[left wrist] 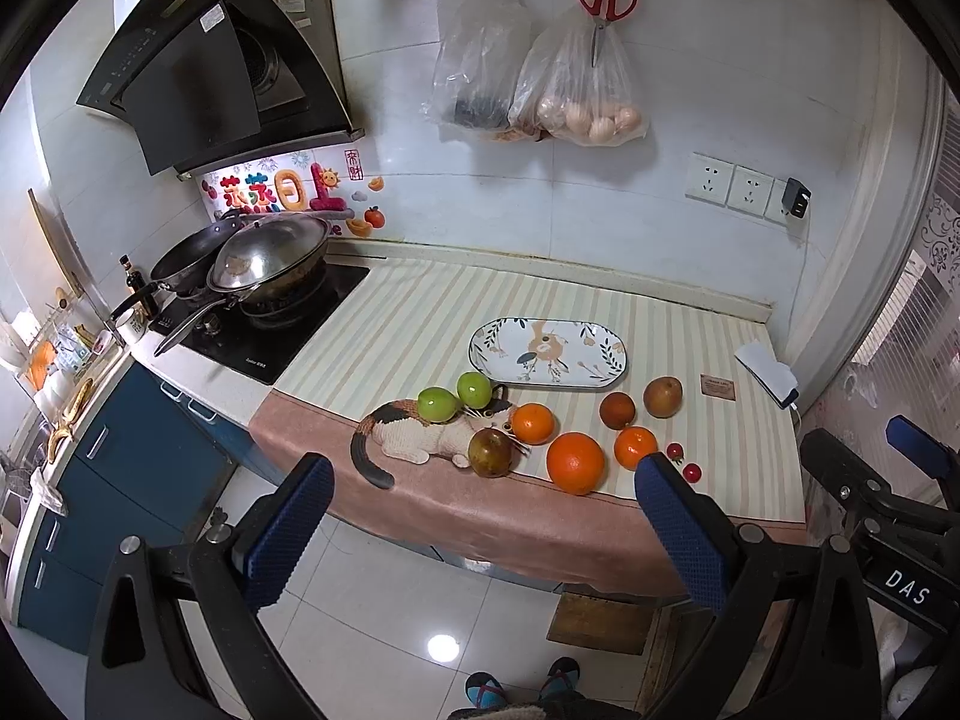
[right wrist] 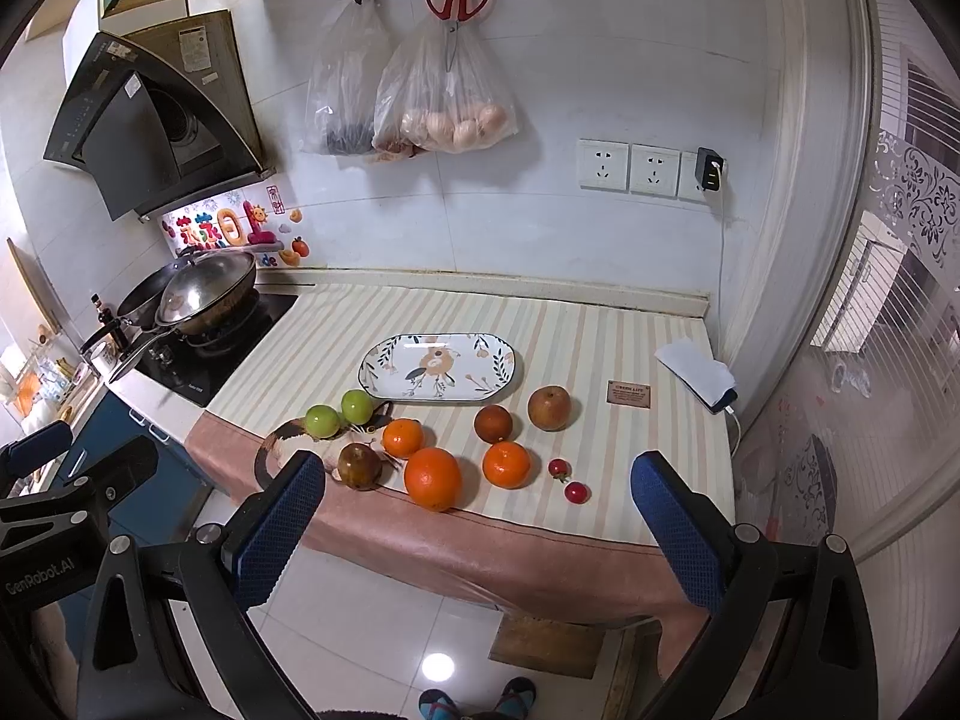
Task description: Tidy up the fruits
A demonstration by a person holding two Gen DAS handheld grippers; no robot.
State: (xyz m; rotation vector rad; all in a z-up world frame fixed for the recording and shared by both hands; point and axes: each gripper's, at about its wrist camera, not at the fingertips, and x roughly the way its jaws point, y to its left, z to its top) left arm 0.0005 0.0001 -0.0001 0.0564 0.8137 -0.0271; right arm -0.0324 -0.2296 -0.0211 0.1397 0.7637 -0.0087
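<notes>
A plate [right wrist: 384, 381] lies mid-counter on the cloth [right wrist: 624, 348], with the fruits [right wrist: 432, 478] scattered before it toward the front edge. The stove [right wrist: 204, 360] sits at the counter's left end, a phone [right wrist: 699, 375] near the right edge.

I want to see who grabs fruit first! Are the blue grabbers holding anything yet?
No, nothing is held. The left gripper and right gripper are both open and empty, short of the counter. All the fruit, like the big orange, lies untouched.
</notes>
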